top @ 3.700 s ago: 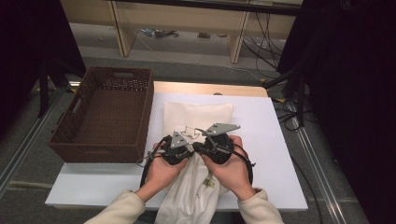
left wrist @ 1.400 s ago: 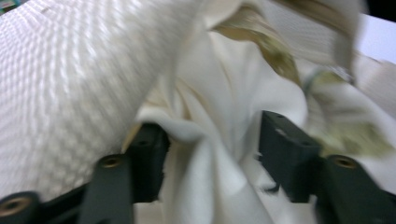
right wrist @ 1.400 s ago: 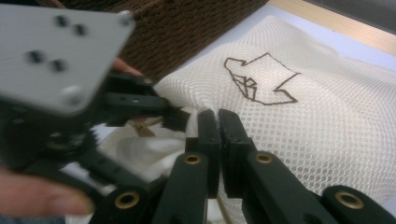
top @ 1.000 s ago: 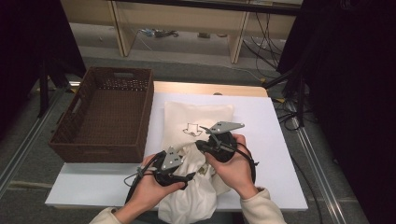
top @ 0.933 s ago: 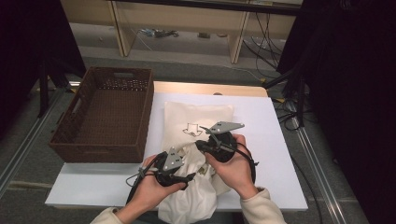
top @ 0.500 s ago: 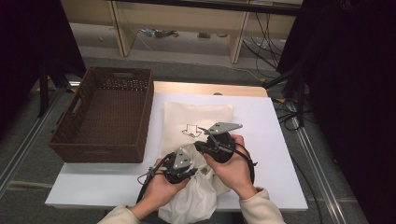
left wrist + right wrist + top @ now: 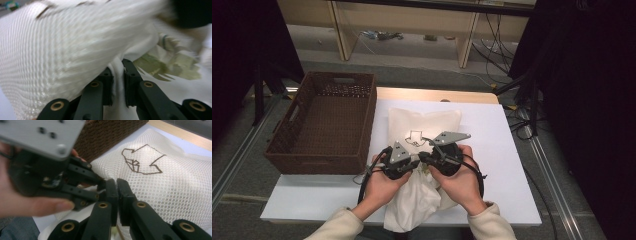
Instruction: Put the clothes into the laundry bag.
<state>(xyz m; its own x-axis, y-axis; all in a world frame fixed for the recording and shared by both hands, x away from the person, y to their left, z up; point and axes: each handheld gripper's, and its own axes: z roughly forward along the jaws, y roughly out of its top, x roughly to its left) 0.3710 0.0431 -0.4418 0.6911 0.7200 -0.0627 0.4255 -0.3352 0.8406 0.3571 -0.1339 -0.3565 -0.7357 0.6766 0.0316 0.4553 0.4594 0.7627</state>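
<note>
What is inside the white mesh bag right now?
Through the opening of the white mesh bag, the left gripper view shows white cloth with a yellowish printed patch. The rest of the contents is covered by mesh and both grippers.

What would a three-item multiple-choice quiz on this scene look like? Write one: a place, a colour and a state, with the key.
1. Where does the basket stand relative to the mesh bag?
A. At the bag's left on the table
B. On top of the bag
C. At the bag's right

2. What colour is the basket?
A. White
B. Dark brown
C. Blue

3. What is the state of the left gripper?
A. Wide open above the table
B. Shut on the mesh bag
C. Lying inside the basket

Key: 1 A, since the high view shows the basket at the table's left side beside the bag. 2 B, its woven walls are dark brown. 3 B, the left gripper view shows white cloth pinched between the pads; the jaws have just been closing on it.
</note>
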